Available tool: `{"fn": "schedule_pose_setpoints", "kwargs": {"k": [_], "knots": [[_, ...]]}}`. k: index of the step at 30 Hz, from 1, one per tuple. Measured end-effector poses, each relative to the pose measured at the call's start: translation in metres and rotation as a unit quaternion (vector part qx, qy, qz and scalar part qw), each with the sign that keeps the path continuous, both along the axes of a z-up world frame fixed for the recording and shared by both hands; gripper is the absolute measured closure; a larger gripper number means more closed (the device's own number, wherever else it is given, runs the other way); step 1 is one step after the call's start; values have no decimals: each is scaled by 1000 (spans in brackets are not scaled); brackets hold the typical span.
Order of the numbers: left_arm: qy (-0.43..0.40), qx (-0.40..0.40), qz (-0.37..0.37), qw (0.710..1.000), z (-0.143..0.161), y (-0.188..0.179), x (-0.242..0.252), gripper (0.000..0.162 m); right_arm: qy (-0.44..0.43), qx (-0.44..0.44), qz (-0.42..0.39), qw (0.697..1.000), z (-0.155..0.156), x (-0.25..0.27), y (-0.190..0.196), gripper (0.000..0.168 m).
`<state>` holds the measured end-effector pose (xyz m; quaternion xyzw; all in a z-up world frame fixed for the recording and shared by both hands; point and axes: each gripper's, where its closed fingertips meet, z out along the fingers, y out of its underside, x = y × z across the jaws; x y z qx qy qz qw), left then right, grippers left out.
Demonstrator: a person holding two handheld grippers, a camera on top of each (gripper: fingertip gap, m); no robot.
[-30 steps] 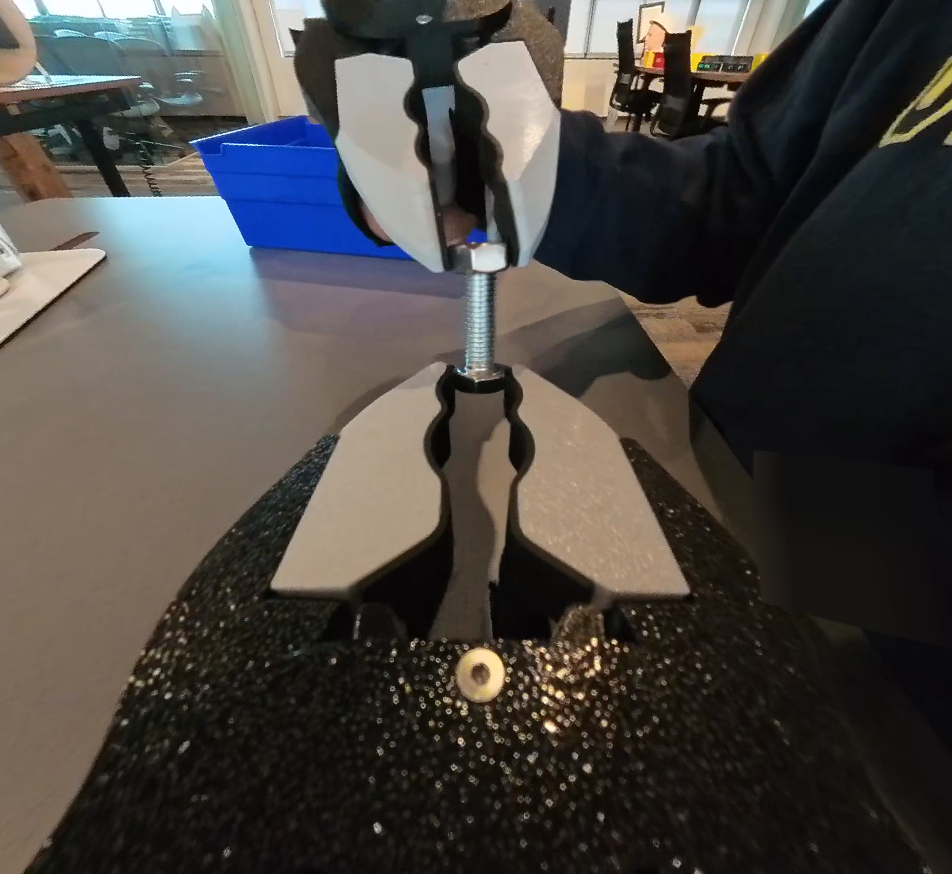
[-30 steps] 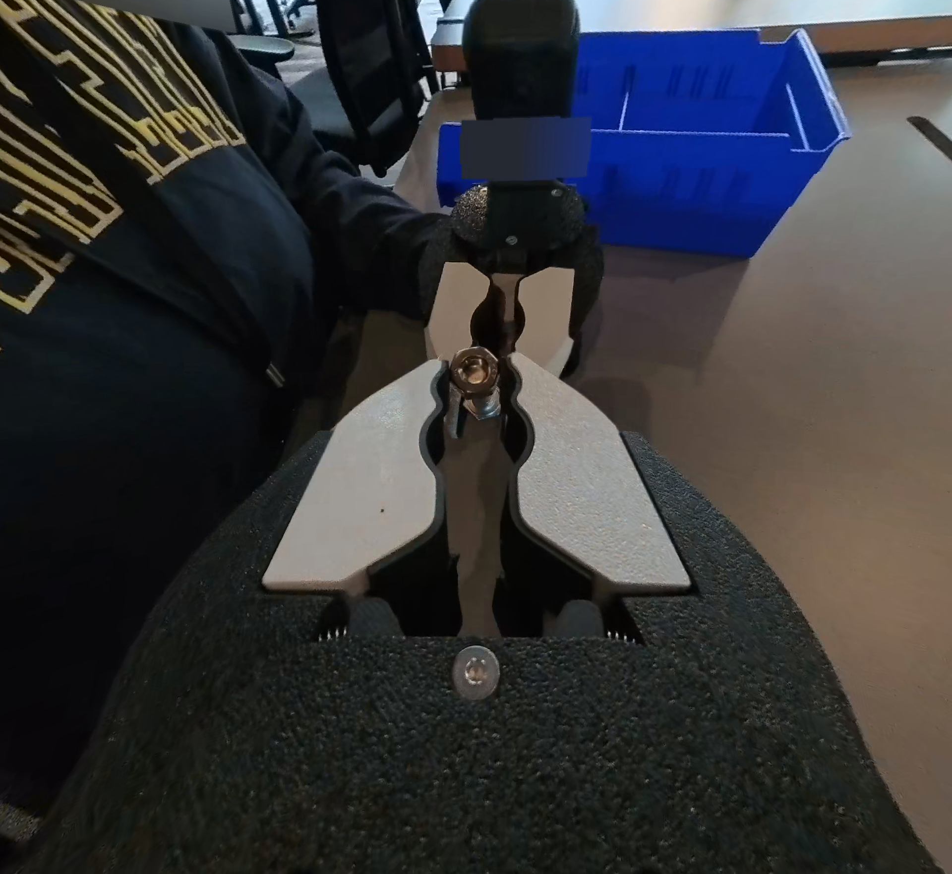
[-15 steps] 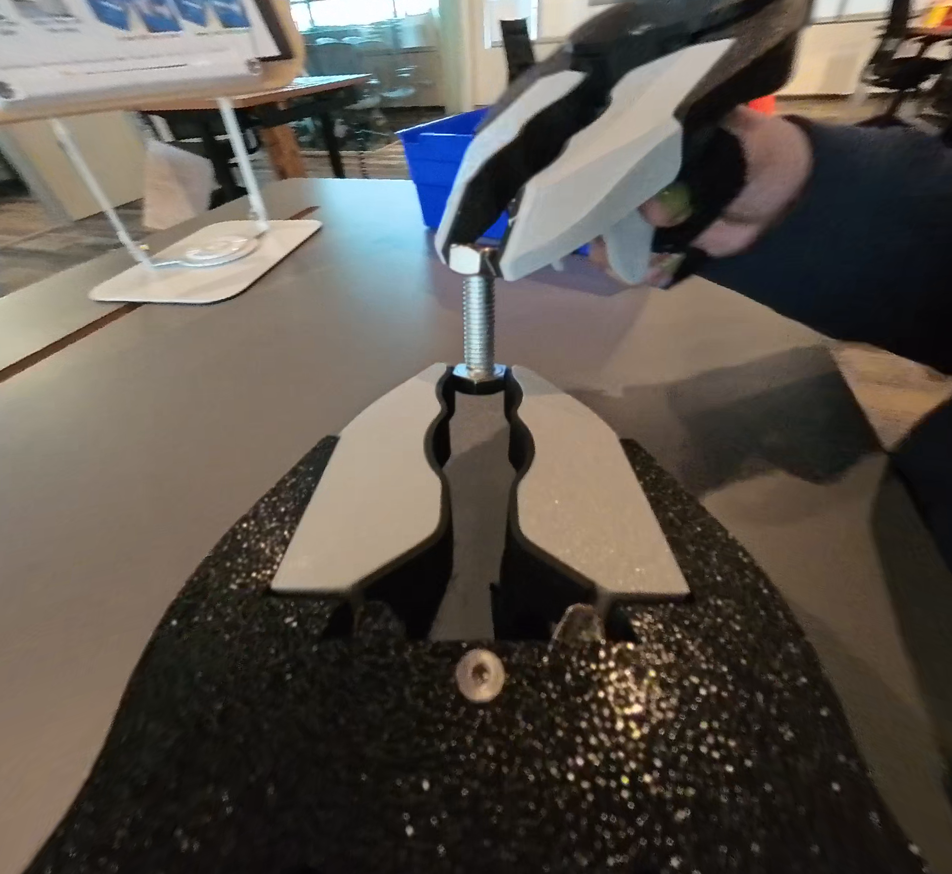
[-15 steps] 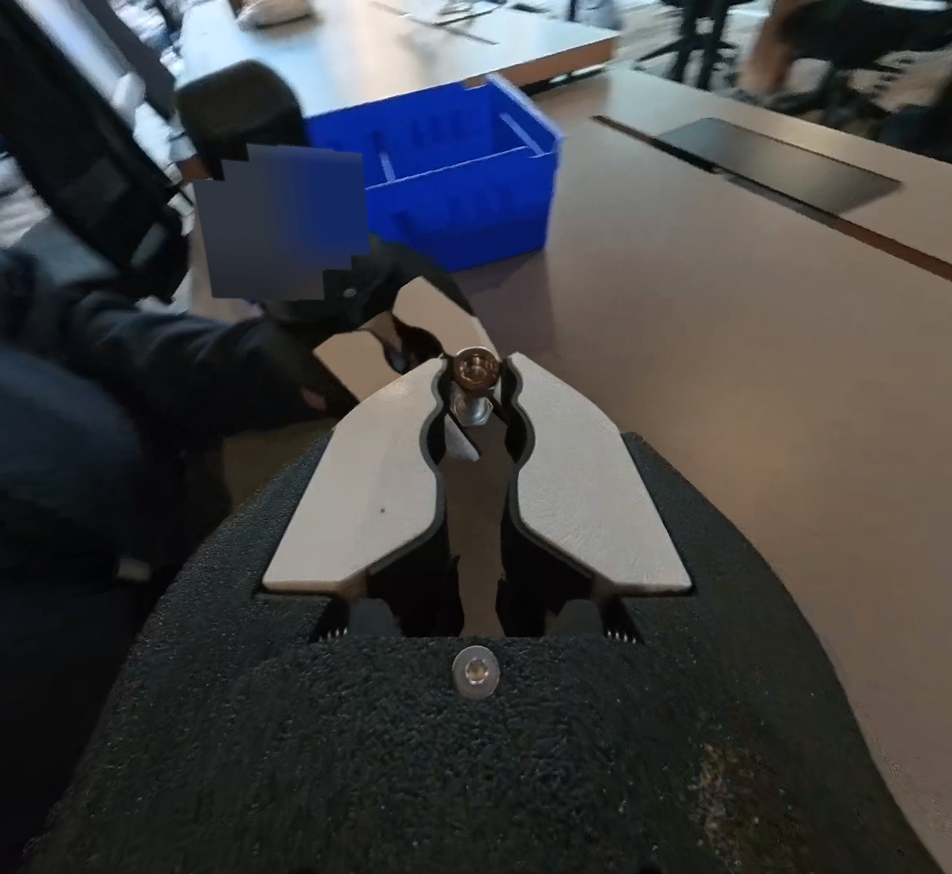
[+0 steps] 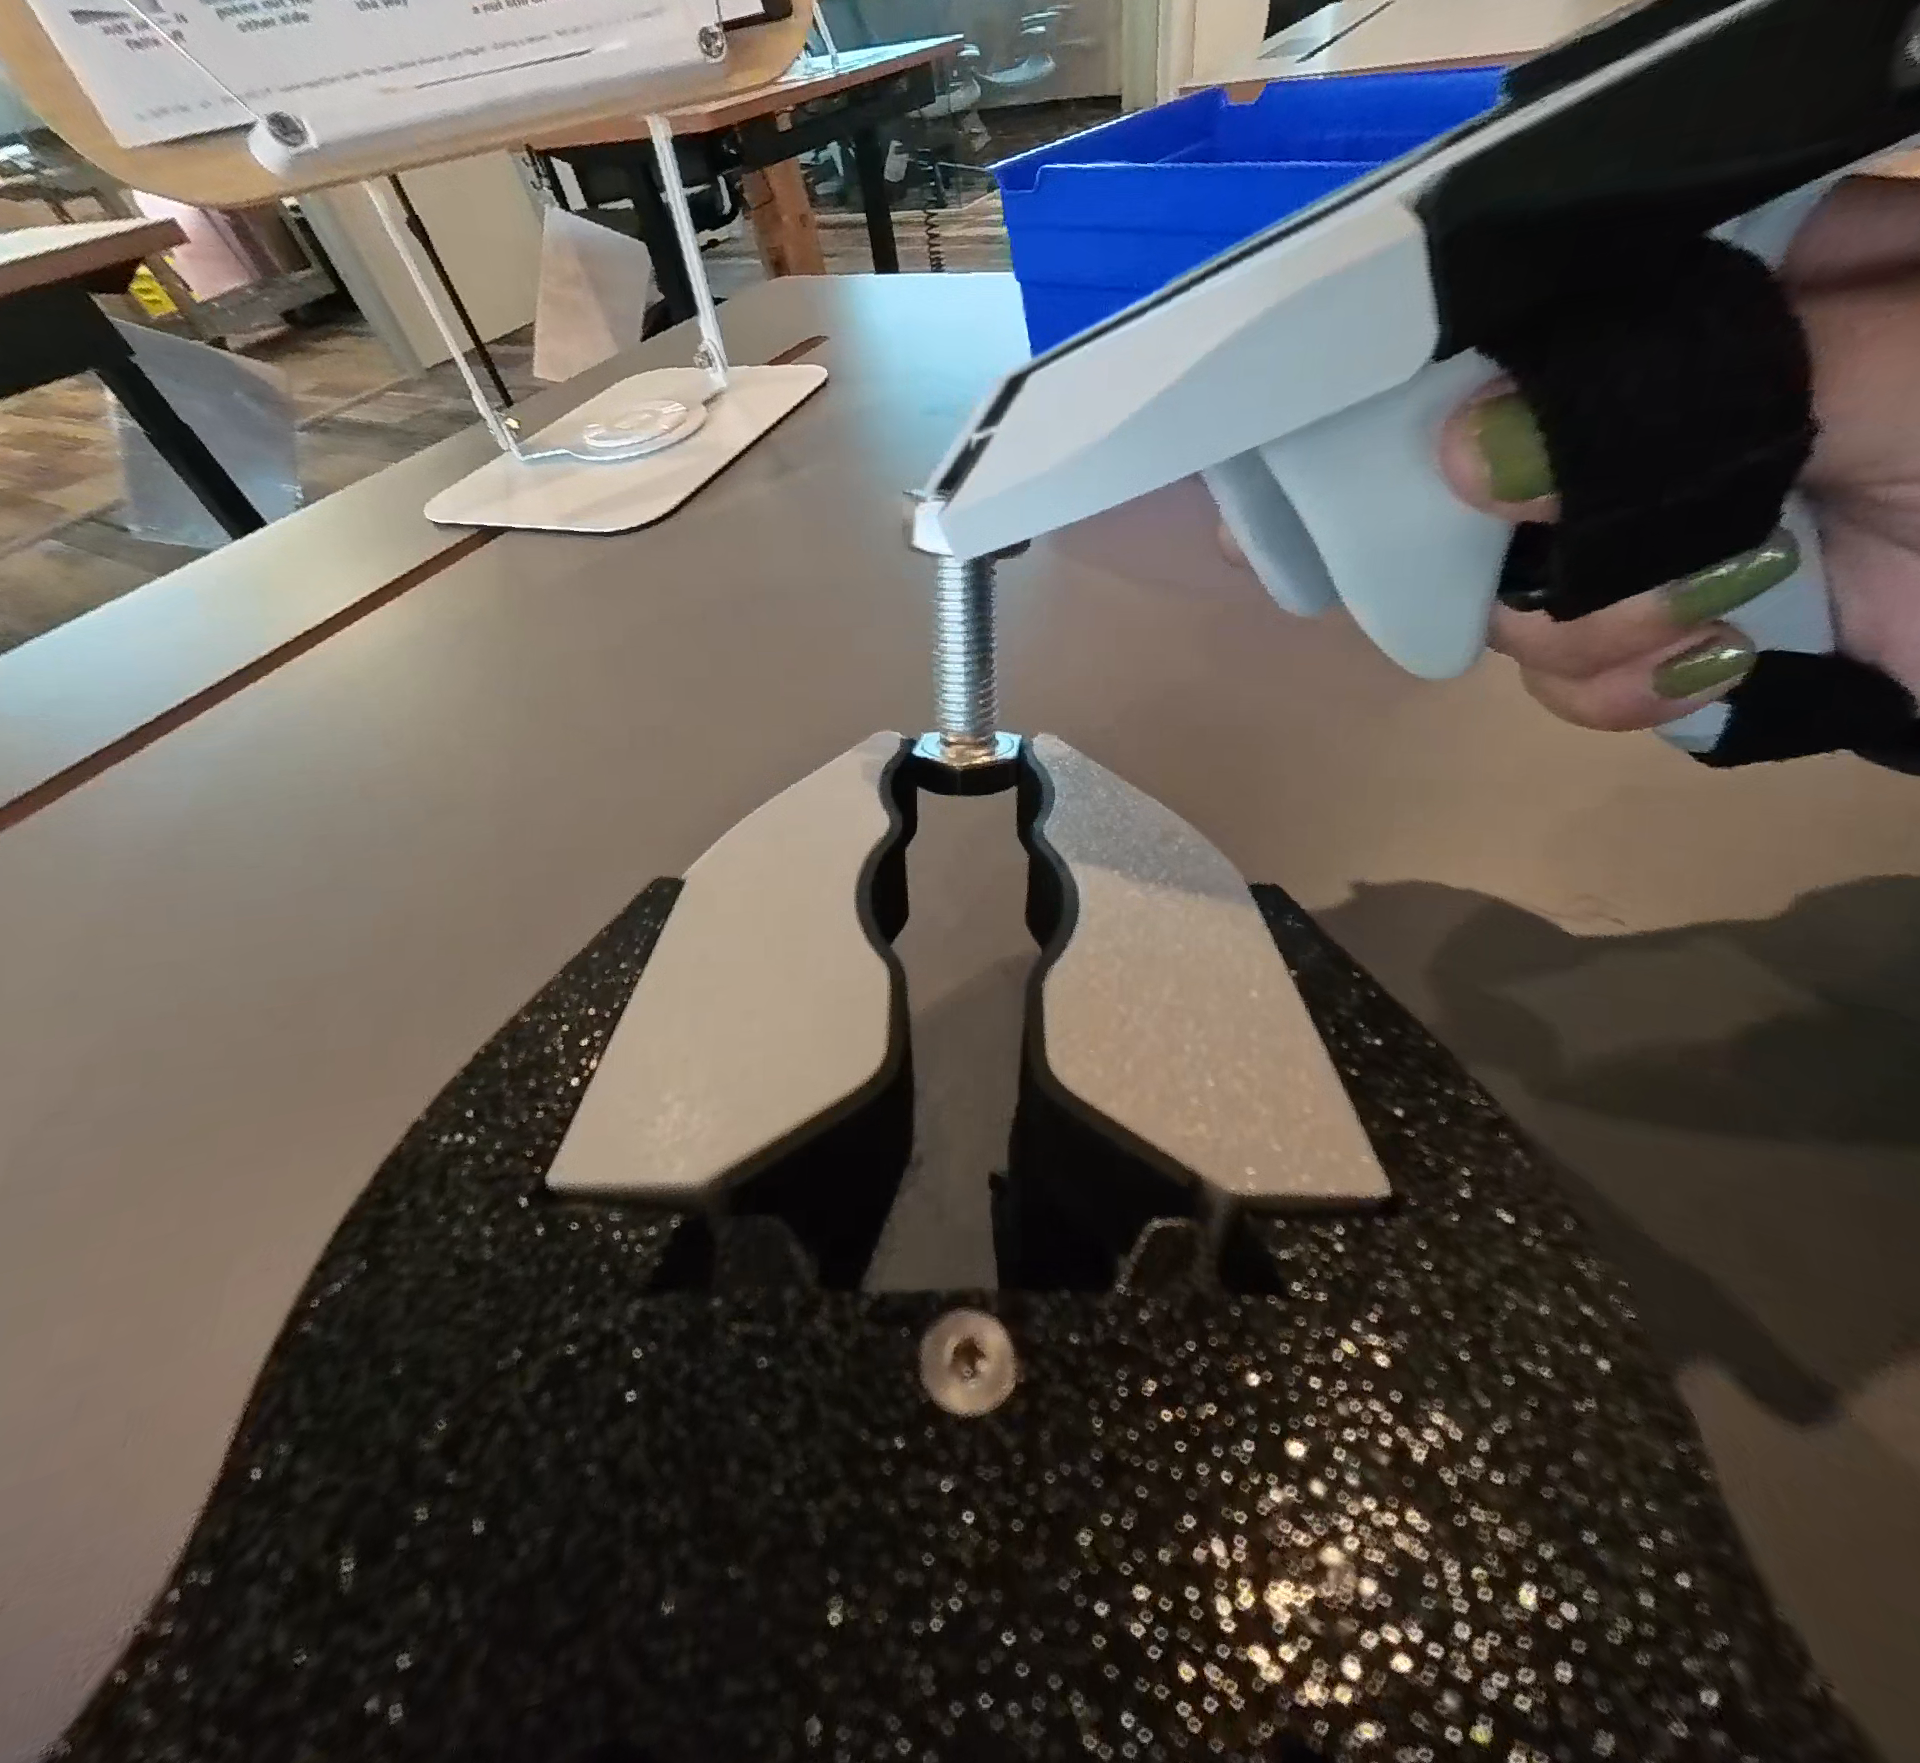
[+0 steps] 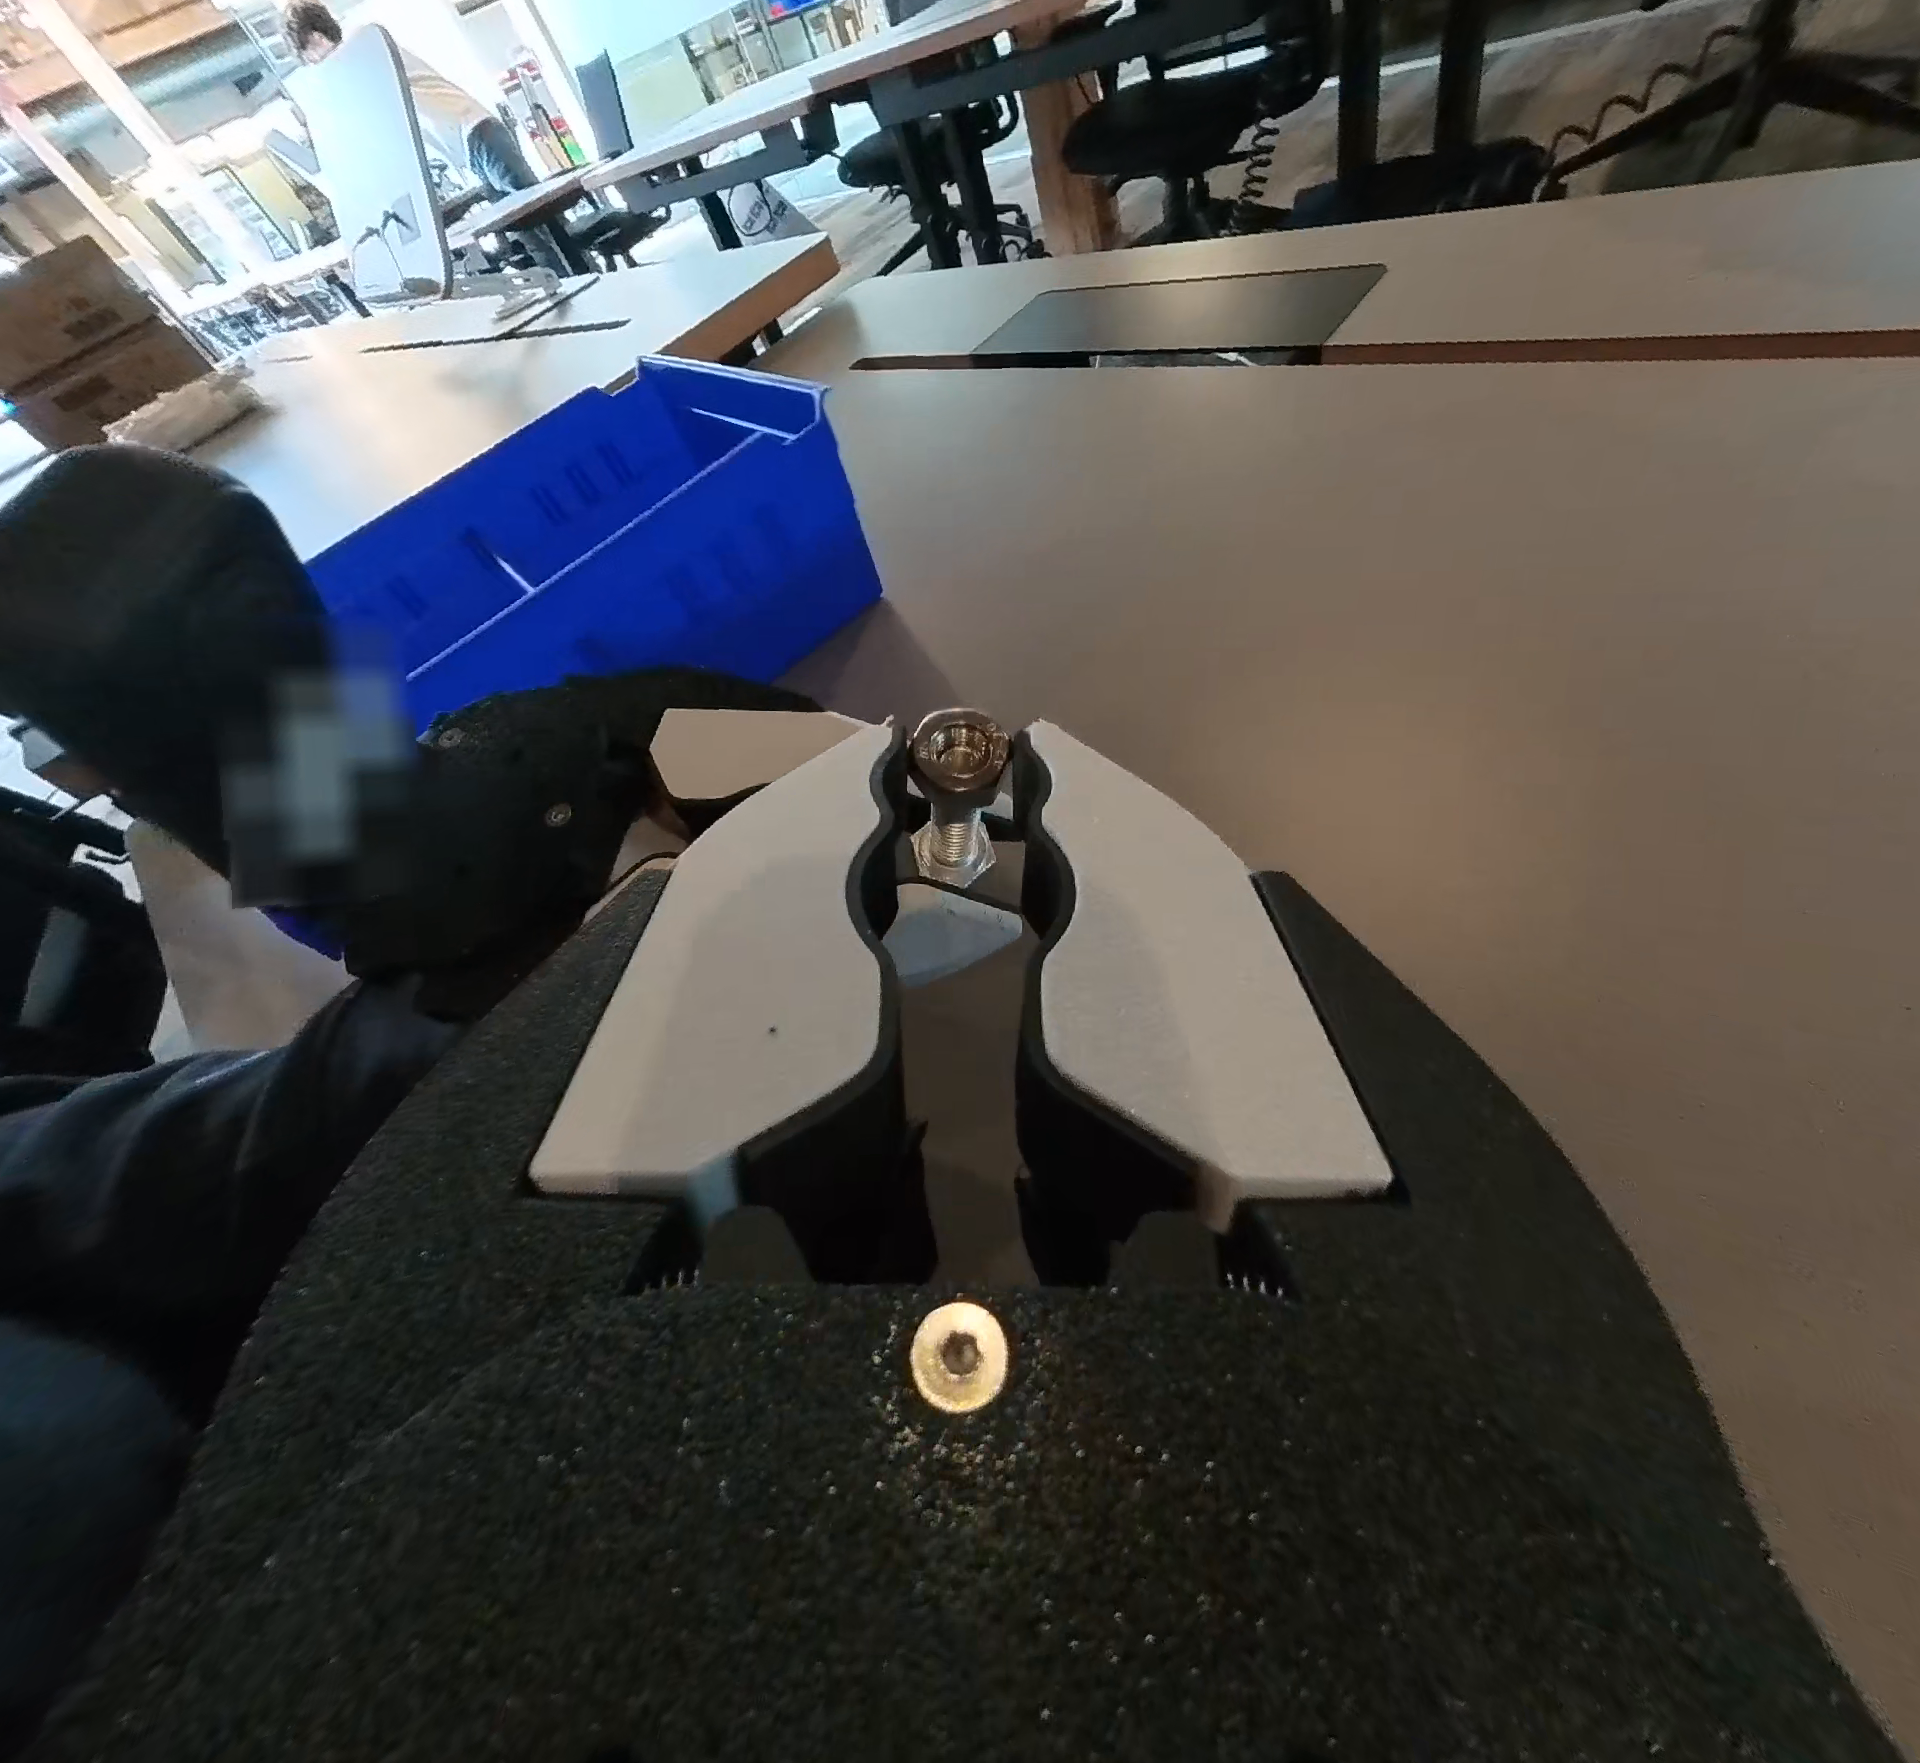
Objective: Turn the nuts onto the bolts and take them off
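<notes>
A silver bolt (image 5: 964, 648) stands upright between my two grippers above the grey table (image 5: 416, 830). My left gripper (image 5: 964, 759) is shut on the nut (image 5: 964, 750) at the lower end of the thread. My right gripper (image 6: 958, 749) is shut on the bolt's hex head (image 6: 958, 745). In the left wrist view the right gripper (image 5: 935, 534) comes in from the right, held by a hand (image 5: 1662, 591), and covers the head. In the right wrist view the nut (image 6: 948, 859) shows below the head, with the left gripper's fingers (image 6: 758, 752) beneath it.
A blue divided bin (image 5: 1195, 186) stands on the table behind the grippers; it also shows in the right wrist view (image 6: 623, 550). A clear sign stand (image 5: 623, 456) with an instruction sheet is at the left. A black inset panel (image 6: 1174, 321) lies far across the table. The gap from one gripper's tips to the other's is roughly 4 cm.
The two grippers have turned against each other about the bolt's axis: the right gripper swung from straight ahead to the right side, the left view swung left. Both kept their hold.
</notes>
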<state>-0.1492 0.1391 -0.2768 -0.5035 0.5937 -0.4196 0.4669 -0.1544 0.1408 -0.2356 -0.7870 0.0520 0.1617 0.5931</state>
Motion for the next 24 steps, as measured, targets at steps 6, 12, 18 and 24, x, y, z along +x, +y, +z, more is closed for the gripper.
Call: {"fn": "schedule_pose_setpoints", "kwargs": {"k": [6,12,18,24], "knots": [[2,-16,-8,1000,-2,-1,1,144,2,13,18,1000,2,-3,-1,137],[-21,-50,-28,998,4,-3,-1,144,-42,82,39,995,13,0,-10,129],[-31,-58,-58,996,7,-11,-1,144,-58,99,72,991,14,-9,-14,129],[-47,-67,-135,987,12,-36,-3,144,-62,123,102,985,17,-18,-14,120]]}}
